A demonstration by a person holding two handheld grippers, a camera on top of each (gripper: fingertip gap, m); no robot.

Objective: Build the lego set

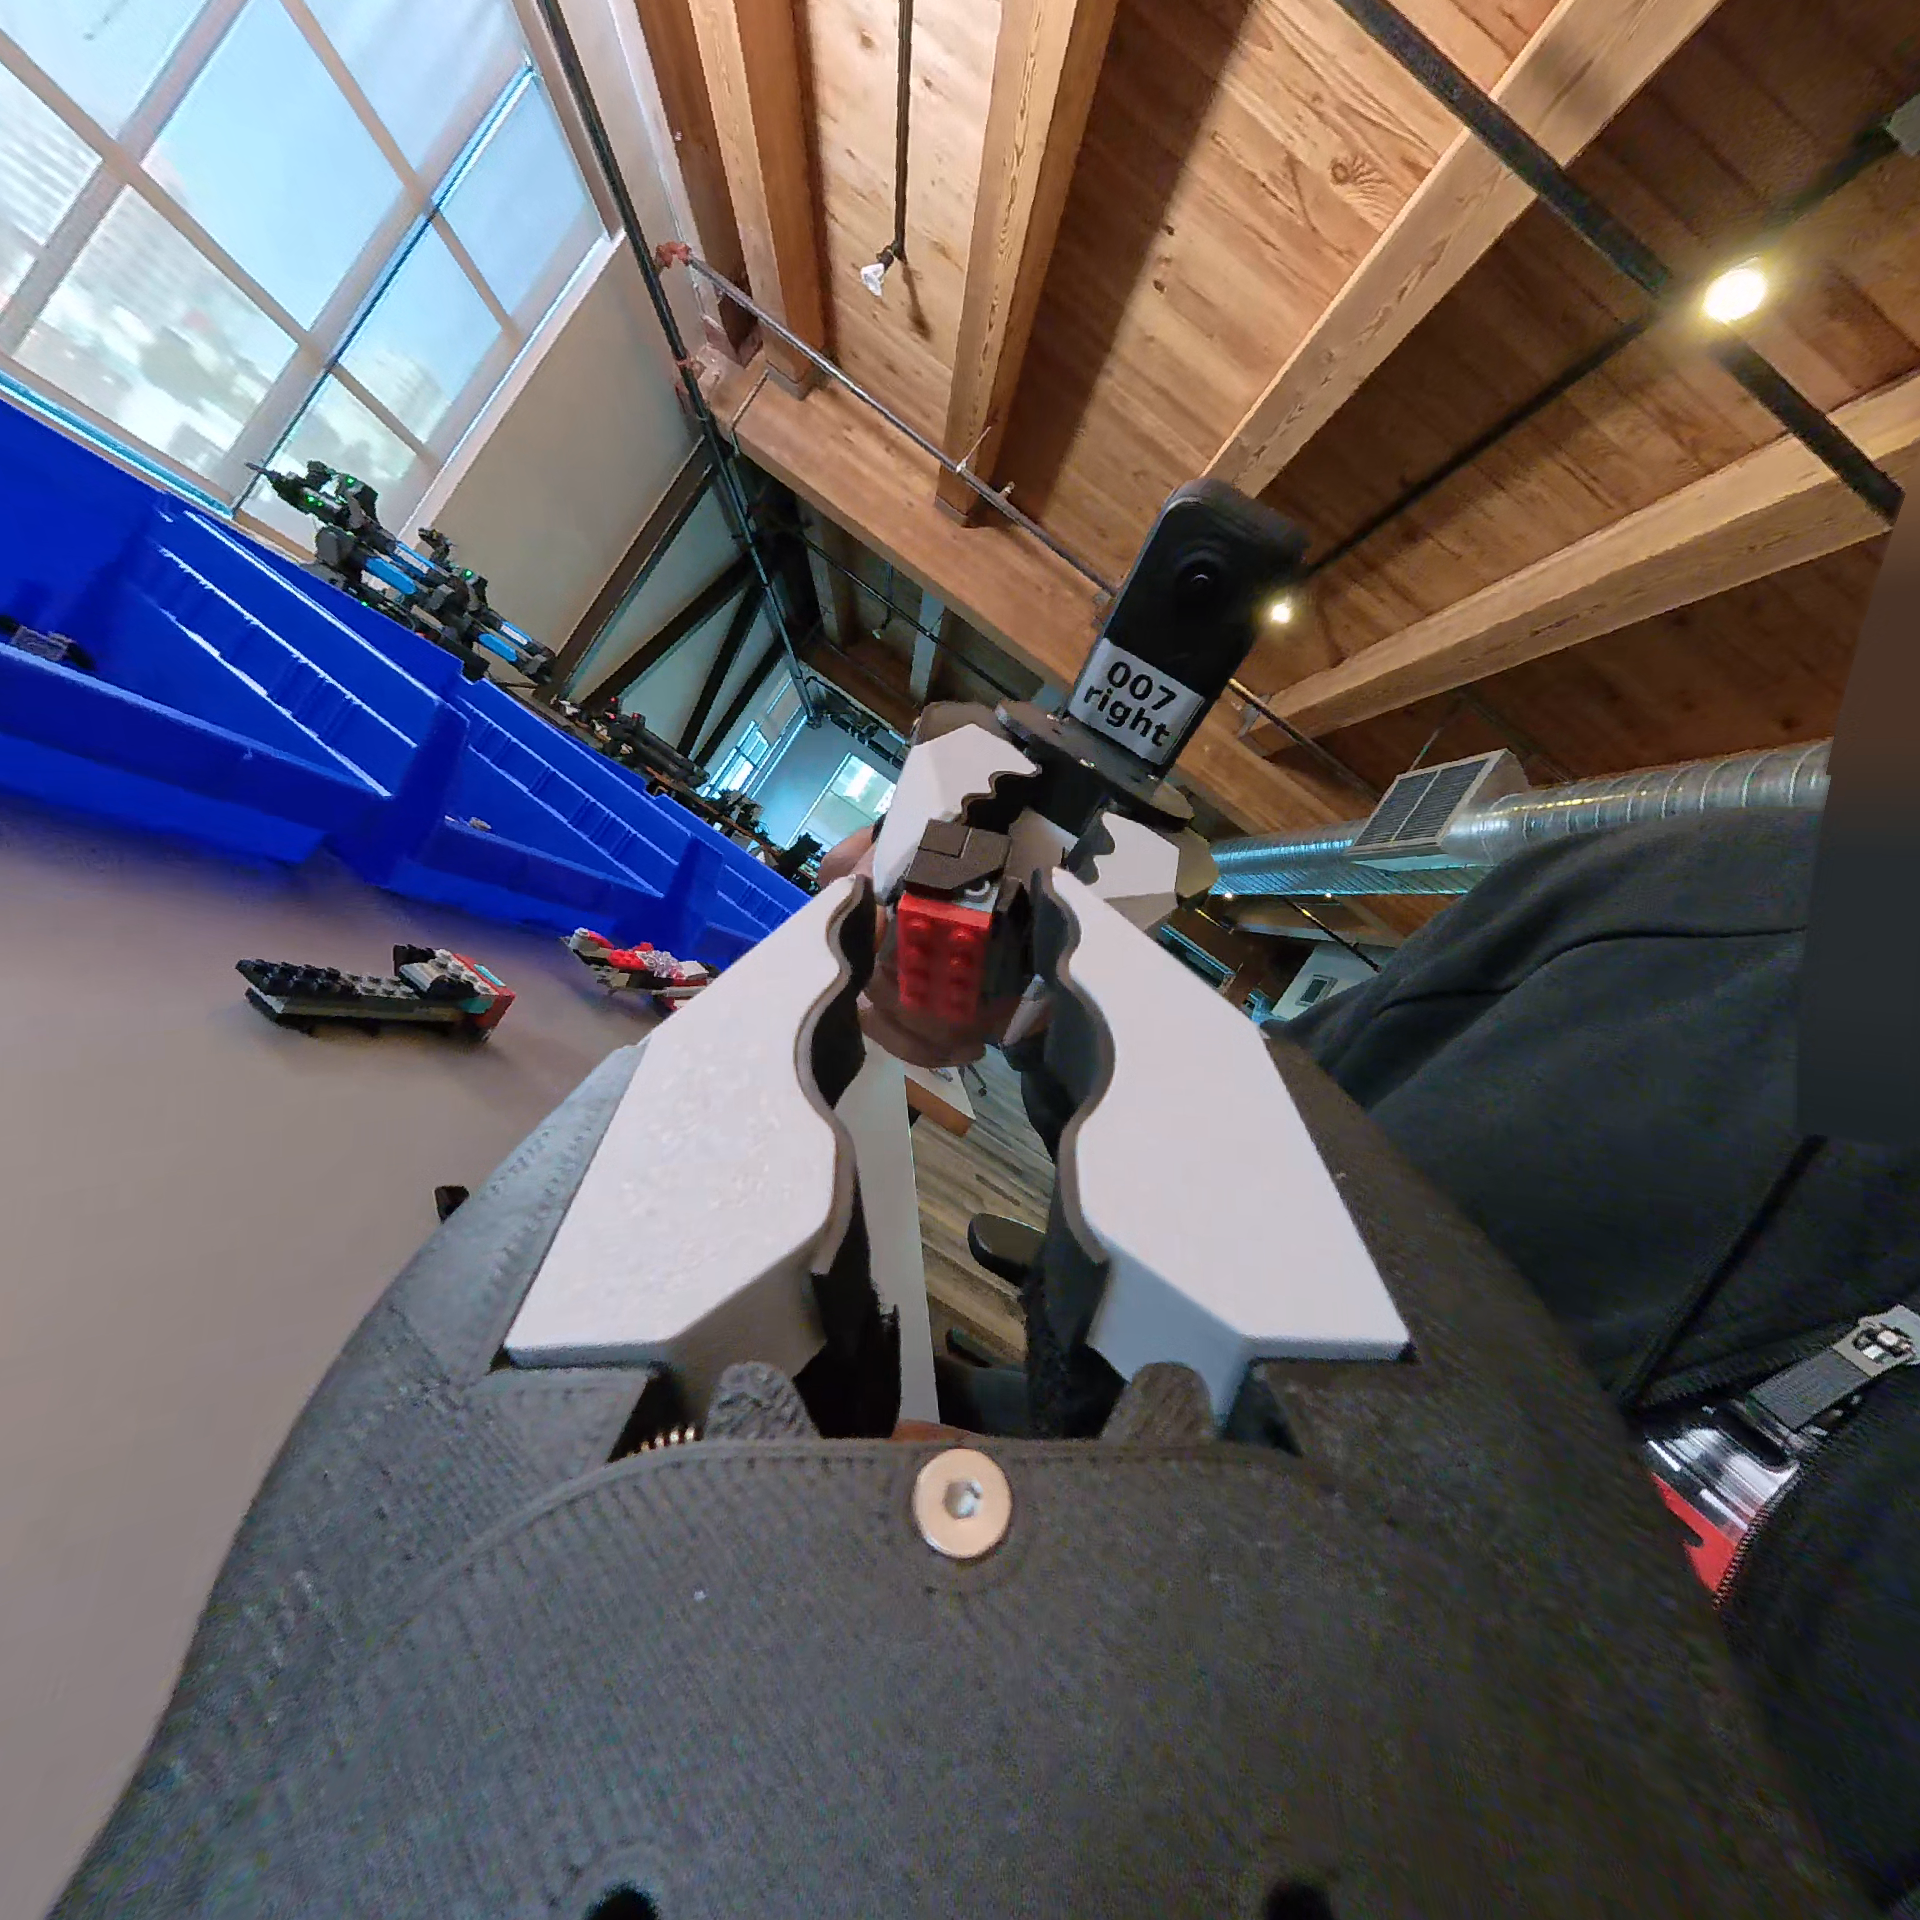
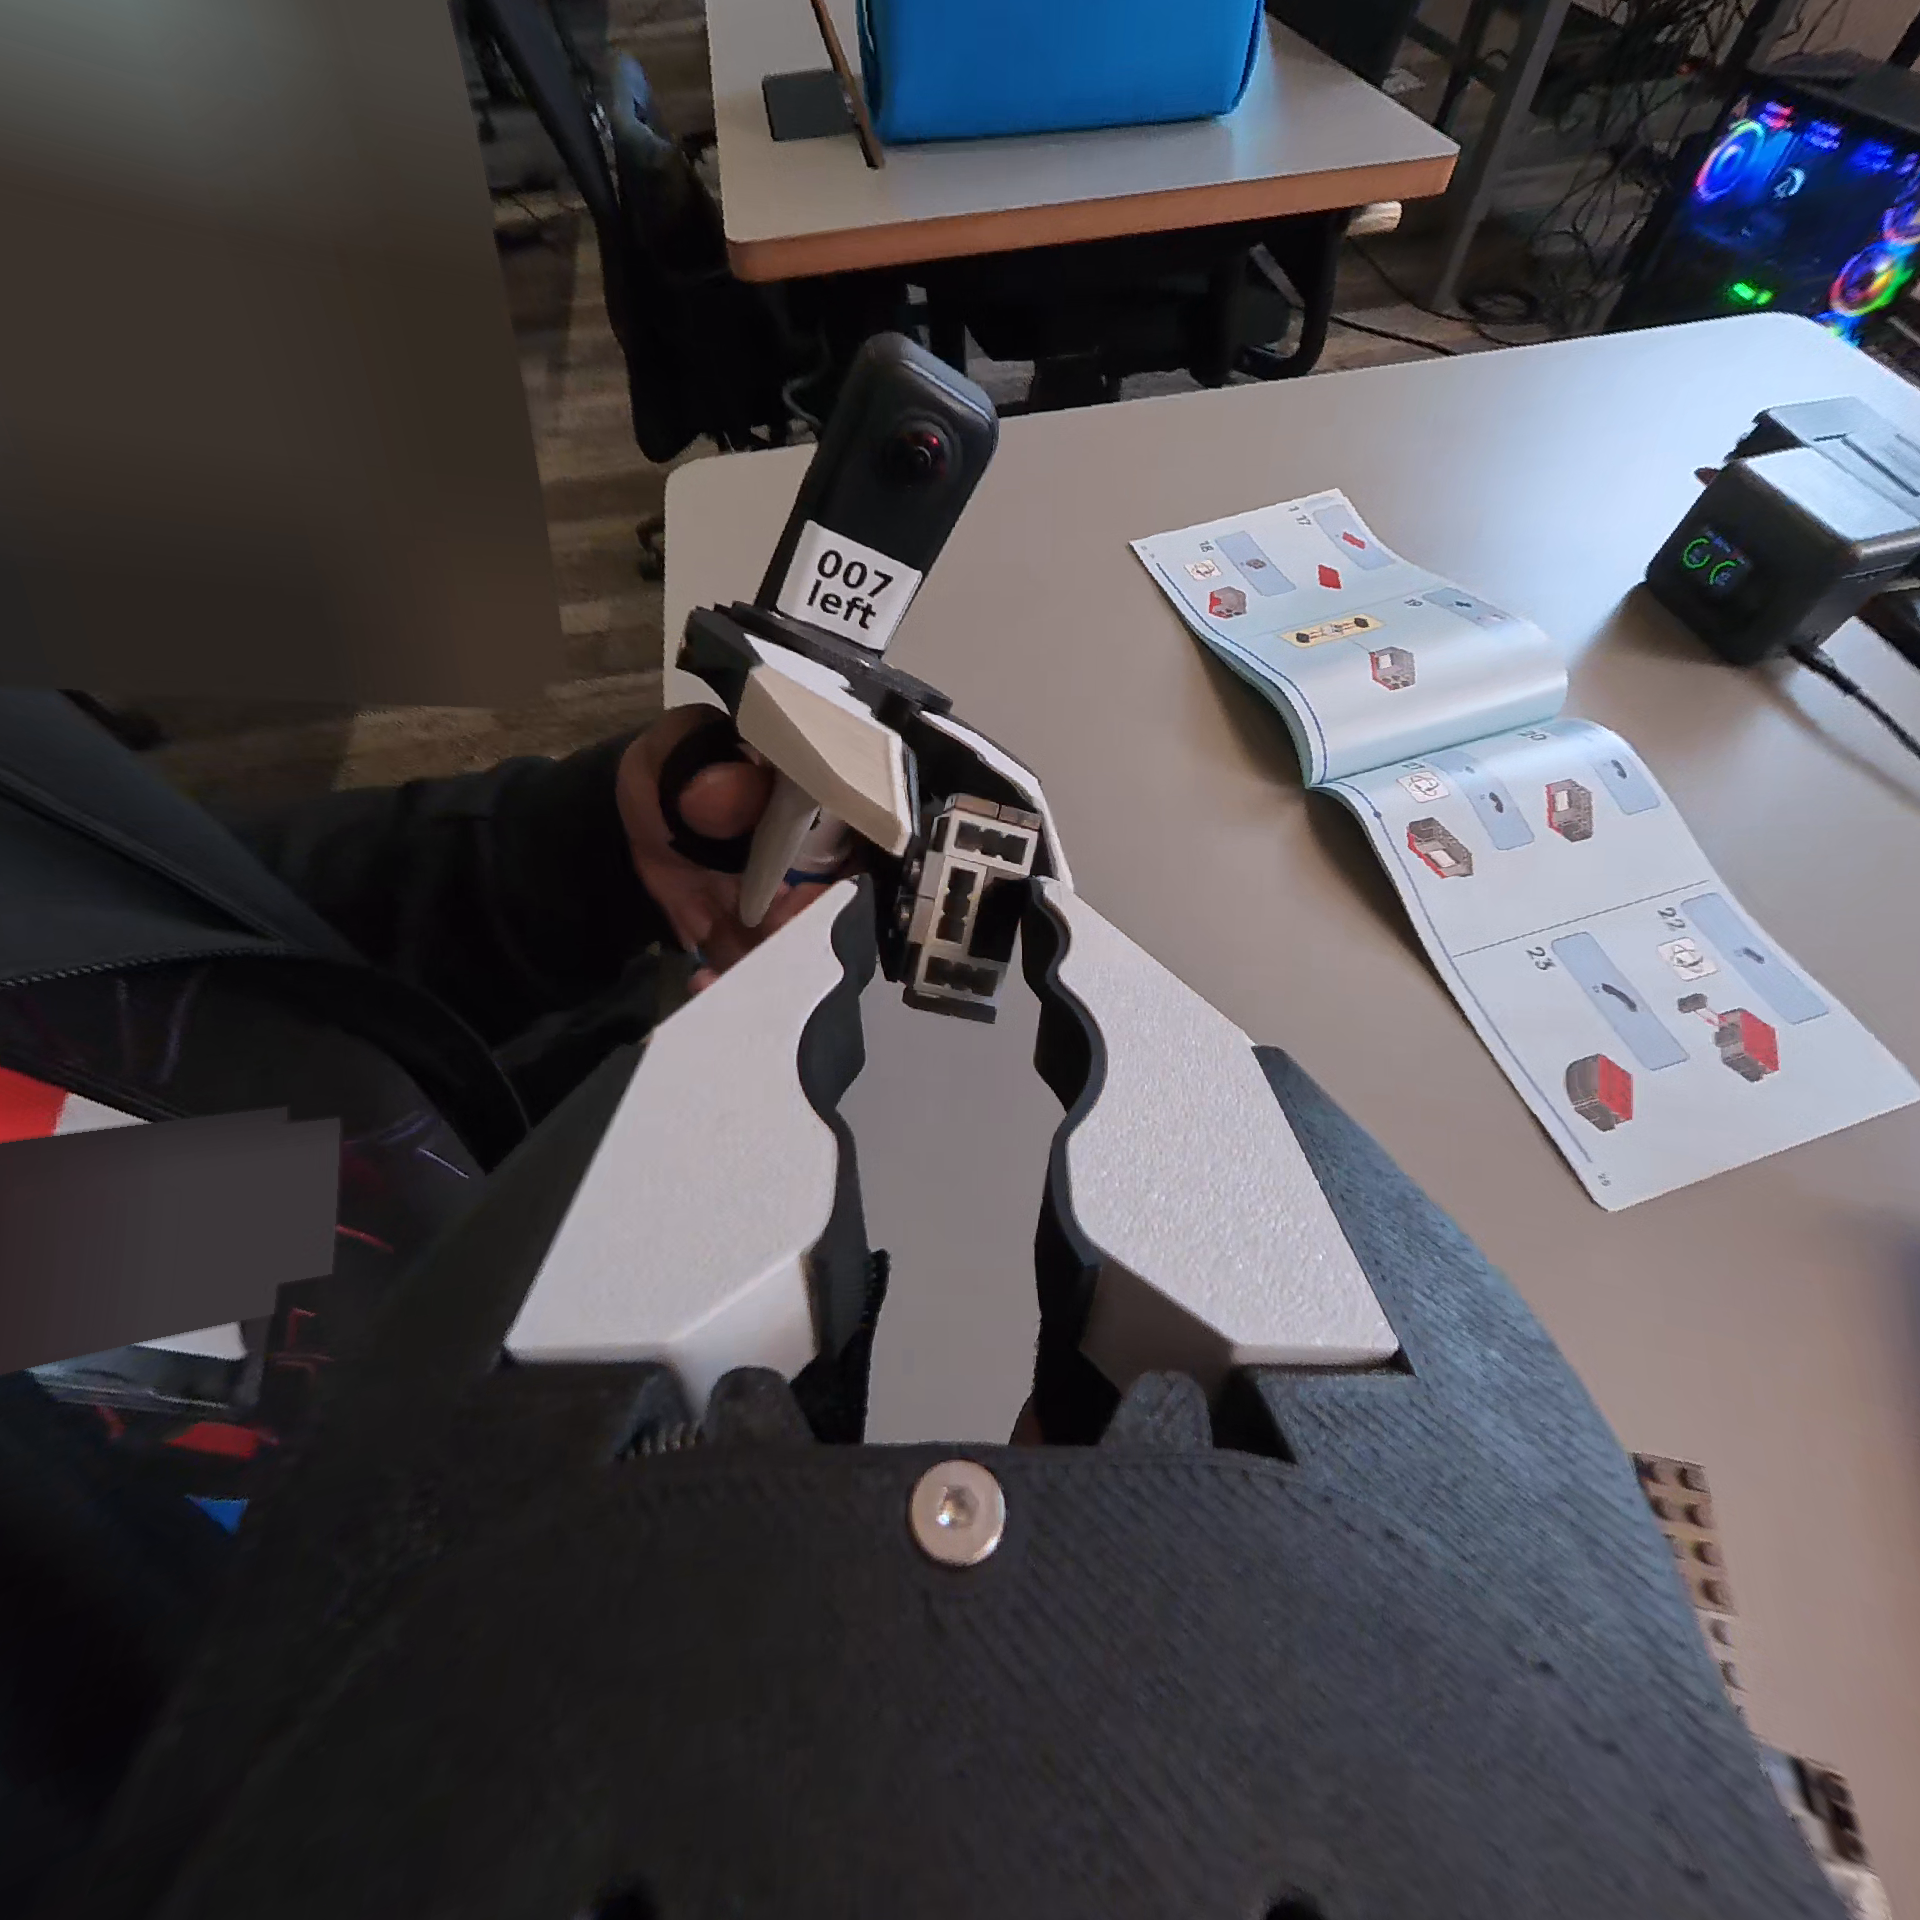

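Observation:
A small lego assembly is held in the air between both grippers. In the left wrist view its red studded face and black top show between my left gripper's tips, which are shut on it. My right gripper meets it from the far side. In the right wrist view the assembly's grey and black underside sits between my right gripper's tips, which are closed against its sides. My left gripper grips it from behind, and a hand holds that gripper's handle.
An open instruction booklet lies on the grey table, with a black charger box at the far right. Blue parts bins line the table's far side. Two partly built lego pieces lie before them. Left and right tips are no more than a few centimetres apart.

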